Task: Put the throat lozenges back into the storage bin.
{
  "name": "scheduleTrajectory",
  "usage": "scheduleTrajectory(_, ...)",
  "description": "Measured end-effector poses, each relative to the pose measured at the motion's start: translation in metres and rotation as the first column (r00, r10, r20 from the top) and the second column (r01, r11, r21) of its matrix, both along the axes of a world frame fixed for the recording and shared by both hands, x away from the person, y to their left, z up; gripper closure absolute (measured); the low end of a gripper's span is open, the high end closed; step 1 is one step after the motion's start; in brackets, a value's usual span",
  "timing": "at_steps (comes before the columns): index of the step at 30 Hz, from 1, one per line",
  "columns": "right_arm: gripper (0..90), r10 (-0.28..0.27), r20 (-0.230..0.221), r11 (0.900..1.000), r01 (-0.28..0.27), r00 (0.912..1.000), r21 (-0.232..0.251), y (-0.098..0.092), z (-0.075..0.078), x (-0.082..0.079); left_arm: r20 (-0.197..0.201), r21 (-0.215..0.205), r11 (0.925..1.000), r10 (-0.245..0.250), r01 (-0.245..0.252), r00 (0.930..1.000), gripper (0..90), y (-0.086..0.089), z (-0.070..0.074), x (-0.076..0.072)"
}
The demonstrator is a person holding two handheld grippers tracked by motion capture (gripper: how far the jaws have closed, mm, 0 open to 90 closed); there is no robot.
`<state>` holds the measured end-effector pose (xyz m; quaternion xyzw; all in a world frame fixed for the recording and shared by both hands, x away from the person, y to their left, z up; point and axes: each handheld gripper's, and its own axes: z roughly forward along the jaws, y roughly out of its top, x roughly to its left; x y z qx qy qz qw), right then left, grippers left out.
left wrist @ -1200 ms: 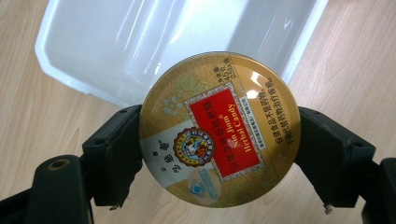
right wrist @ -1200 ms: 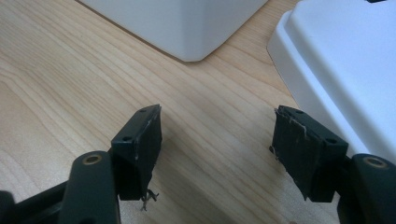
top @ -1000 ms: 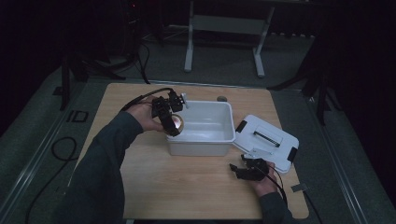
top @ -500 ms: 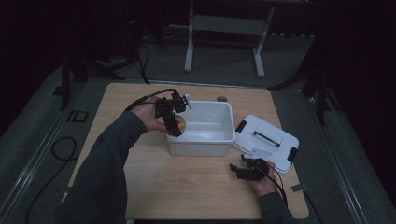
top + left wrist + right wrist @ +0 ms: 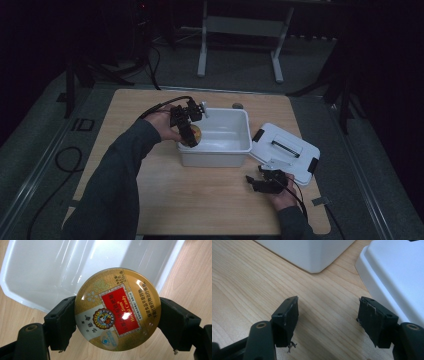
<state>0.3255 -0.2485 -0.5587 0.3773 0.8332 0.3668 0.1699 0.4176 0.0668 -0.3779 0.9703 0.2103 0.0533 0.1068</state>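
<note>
Over the left rim of the white bin (image 5: 220,150), near the desk's middle, the left gripper (image 5: 187,131) clamps a round candy tin (image 5: 117,308) by its edges, likely to drop it inside, while the right gripper (image 5: 328,322) waits wide open beside the lid (image 5: 285,150).

In the high view the round tin (image 5: 194,135) is mostly covered by the left hand-held gripper (image 5: 186,131), so just an orange-gold sliver shows at the white tub's (image 5: 235,148) left wall, and its label is too small to read. In the left gripper view the tin (image 5: 117,308) hides the middle of the tub's near rim, and the tub (image 5: 50,270) runs off the top edge. The smallest print on the tin's border cannot be made out. In the right gripper view the tub (image 5: 312,252) and the white lid (image 5: 397,272) are cut by the top and right edges. A small dark round thing (image 5: 237,105) behind the tub on the table (image 5: 200,200) is too small to tell.
</note>
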Motion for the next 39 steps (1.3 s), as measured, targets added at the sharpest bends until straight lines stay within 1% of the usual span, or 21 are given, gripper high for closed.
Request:
scheduleTrajectory(16,32.3,0.001,0.0,1.0,-0.001,1.0,-0.001,0.0,0.0,0.0,-0.013,0.005,1.0,0.0,0.0,0.9999,20.5,-0.005,-0.005,0.003)
scheduleTrajectory(19,32.3,0.0,0.0,1.0,0.0,1.0,0.0,0.0,0.0,0.0,-0.005,0.007,0.9999,0.009,-0.009,0.9999,20.4,-0.005,-0.005,0.003)
scheduleTrajectory(20,32.3,0.001,0.0,1.0,-0.001,1.0,0.0,0.0,0.0,0.0,0.004,0.003,0.9998,0.021,-0.021,0.9998,19.3,-0.005,-0.005,0.004)
scheduleTrajectory(21,32.3,0.0,0.0,1.0,0.0,1.0,0.0,0.0,0.0,0.0,0.004,-0.004,0.9996,0.026,-0.026,0.9996,16.1,-0.005,-0.005,0.004)
scheduleTrajectory(22,32.3,0.001,0.0,1.0,-0.001,1.0,0.0,0.0,0.0,0.0,0.011,-0.009,0.9995,0.031,-0.031,0.9995,15.8,-0.005,-0.003,0.004)
scheduleTrajectory(23,32.3,0.001,0.0,1.0,-0.001,1.0,0.0,0.0,0.0,0.0,0.01,-0.012,0.9993,0.034,-0.034,0.9994,14.8,-0.005,-0.002,0.004)
scheduleTrajectory(24,32.2,0.001,0.0,1.0,-0.001,1.0,-0.001,0.0,0.0,0.0,0.007,-0.021,0.9994,0.028,-0.028,0.9996,15.0,-0.005,-0.002,0.004)
scheduleTrajectory(25,32.1,0.001,0.0,1.0,-0.001,1.0,0.0,0.0,0.0,0.0,0.023,-0.023,0.9994,0.027,-0.026,0.9994,15.2,-0.005,-0.001,0.003)
scheduleTrajectory(26,31.9,0.001,0.0,1.0,-0.001,1.0,0.0,0.0,0.0,0.0,0.027,-0.024,0.9993,0.03,-0.03,0.9992,15.4,-0.004,0.0,0.003)
scheduleTrajectory(27,31.8,0.002,-0.001,1.0,-0.002,1.0,0.0,0.0,0.0,0.0,0.021,-0.033,0.9991,0.029,-0.029,0.9994,16.8,-0.003,0.0,0.003)
scheduleTrajectory(28,31.8,0.002,-0.001,1.0,-0.002,1.0,0.0,0.0,0.0,0.0,0.03,-0.027,0.9994,0.023,-0.022,0.9993,19.6,-0.002,0.001,0.003)
scheduleTrajectory(29,31.8,0.002,-0.001,1.0,-0.002,1.0,-0.001,0.0,0.0,0.0,0.045,-0.022,0.9993,0.031,-0.03,0.9985,21.3,-0.001,0.001,0.003)
scheduleTrajectory(30,31.8,0.002,-0.001,1.0,-0.002,1.0,0.0,0.0,0.0,0.0,0.048,-0.019,0.9994,0.031,-0.03,0.9984,24.4,0.0,0.001,0.003)
scheduleTrajectory(32,31.6,0.002,0.0,1.0,-0.002,1.0,0.0,0.0,0.0,0.0,0.067,-0.019,0.9991,0.04,-0.039,0.997,29.5,0.003,0.001,0.003)
scheduleTrajectory(34,31.5,0.003,0.0,1.0,-0.003,1.0,0.0,0.0,0.0,0.0,0.068,-0.029,0.9988,0.042,-0.04,0.9968,32.5,0.005,0.001,0.003)
scheduleTrajectory(35,31.5,0.003,0.0,1.0,-0.003,1.0,0.0,0.0,0.0,0.0,0.078,-0.033,0.9985,0.046,-0.044,0.9959,34.3,0.007,0.002,0.002)
scheduleTrajectory(37,31.4,0.003,0.0,1.0,-0.003,1.0,0.0,0.0,0.0,0.0,0.075,-0.057,0.9972,0.052,-0.048,0.9958,35.6,0.01,0.002,0.001)
scheduleTrajectory(38,31.5,0.003,0.0,1.0,-0.003,1.0,0.0,0.0,0.0,0.0,0.083,-0.061,0.9971,0.051,-0.046,0.9953,36.9,0.012,0.002,0.0)
scheduleTrajectory(39,31.5,0.003,0.0,1.0,-0.003,1.0,0.0,0.0,0.0,0.0,0.088,-0.068,0.9962,0.06,-0.054,0.9943,38.5,0.014,0.002,-0.001)
